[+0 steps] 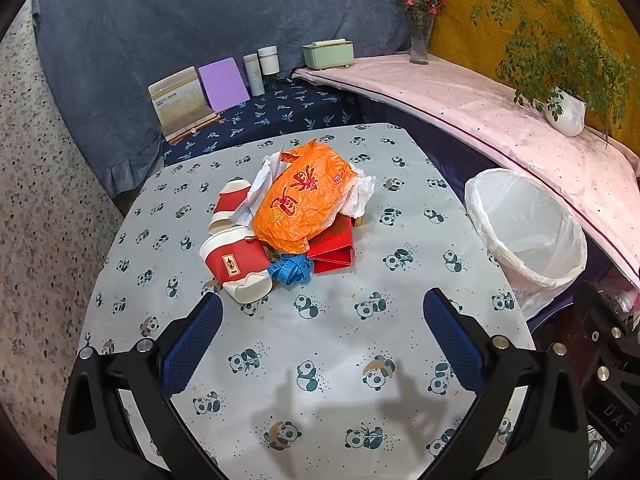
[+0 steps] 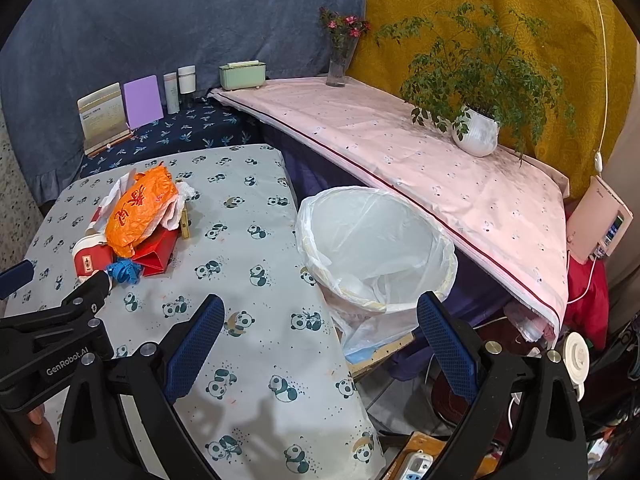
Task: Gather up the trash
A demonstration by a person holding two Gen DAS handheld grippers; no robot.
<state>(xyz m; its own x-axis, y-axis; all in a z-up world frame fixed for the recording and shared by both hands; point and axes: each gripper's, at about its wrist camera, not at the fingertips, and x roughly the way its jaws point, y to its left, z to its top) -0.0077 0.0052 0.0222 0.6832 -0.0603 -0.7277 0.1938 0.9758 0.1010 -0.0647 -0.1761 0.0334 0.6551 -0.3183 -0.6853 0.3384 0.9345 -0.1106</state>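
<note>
1. Nothing grabbed yet: left gripper (image 1: pixel 322 310) and right gripper (image 2: pixel 318 312) both spread wide, holding nothing.
2. Trash pile (image 1: pixel 296 216) sits mid-table; lined bin (image 2: pixel 376 248) waits beside it, seemingly empty.
3. Next, I'd say: close on the orange bag (image 1: pixel 302 204).

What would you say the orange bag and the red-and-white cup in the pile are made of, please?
The orange bag looks like thin, glossy plastic film: it is finely crinkled and catches highlights. The red-and-white cup seems to be matte coated paper, since its white rim is crushed into soft folds, though thin plastic cannot be excluded.

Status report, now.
Left gripper and right gripper open, empty. Trash pile untouched on table. Lined bin clear.
</note>
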